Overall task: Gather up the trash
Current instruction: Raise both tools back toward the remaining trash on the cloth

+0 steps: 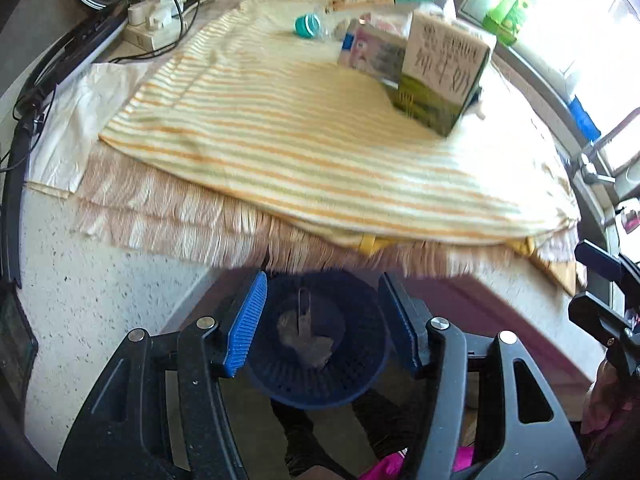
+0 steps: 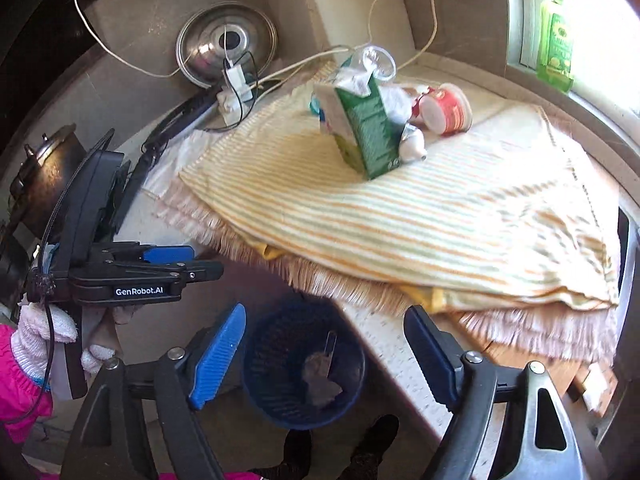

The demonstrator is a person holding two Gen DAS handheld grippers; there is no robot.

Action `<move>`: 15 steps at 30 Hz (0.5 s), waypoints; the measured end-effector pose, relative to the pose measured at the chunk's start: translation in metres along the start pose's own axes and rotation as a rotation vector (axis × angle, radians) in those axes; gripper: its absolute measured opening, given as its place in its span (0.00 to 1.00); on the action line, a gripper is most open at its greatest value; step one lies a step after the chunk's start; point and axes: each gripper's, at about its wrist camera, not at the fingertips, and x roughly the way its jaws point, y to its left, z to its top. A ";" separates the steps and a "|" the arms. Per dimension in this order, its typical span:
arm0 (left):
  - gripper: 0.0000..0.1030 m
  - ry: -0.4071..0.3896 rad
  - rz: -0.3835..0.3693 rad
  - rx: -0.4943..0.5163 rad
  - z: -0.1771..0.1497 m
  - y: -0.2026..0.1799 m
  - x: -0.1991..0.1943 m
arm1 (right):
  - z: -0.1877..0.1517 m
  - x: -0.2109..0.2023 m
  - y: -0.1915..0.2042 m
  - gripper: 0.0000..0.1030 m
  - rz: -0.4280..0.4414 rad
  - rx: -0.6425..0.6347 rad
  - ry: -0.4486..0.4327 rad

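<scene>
Both grippers empty above the bin

Left gripper [image 1: 322, 324] and right gripper [image 2: 326, 354] gape wide, holding nothing; blue bin [image 2: 280, 408] on the floor below holds perhaps crumpled paper; carton [image 2: 360, 128] stands on the striped cloth [image 2: 400, 208].

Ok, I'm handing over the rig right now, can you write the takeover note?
Left gripper: open, empty, above the blue bin.
Right gripper: open, empty, also over the bin.
Done: some crumpled trash lies in the bin on the floor.
Left: on the striped cloth remain a green carton, a red cup on its side, a clear bottle, a small box and a teal cap.
</scene>
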 end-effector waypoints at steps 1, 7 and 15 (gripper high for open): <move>0.64 -0.020 -0.015 -0.022 0.010 -0.002 -0.006 | 0.008 -0.004 -0.008 0.82 0.006 0.001 -0.010; 0.73 -0.116 -0.032 -0.092 0.062 -0.016 -0.031 | 0.061 -0.018 -0.048 0.82 0.011 0.002 -0.076; 0.89 -0.190 -0.036 -0.001 0.119 -0.065 -0.048 | 0.103 -0.007 -0.094 0.83 0.045 0.029 -0.089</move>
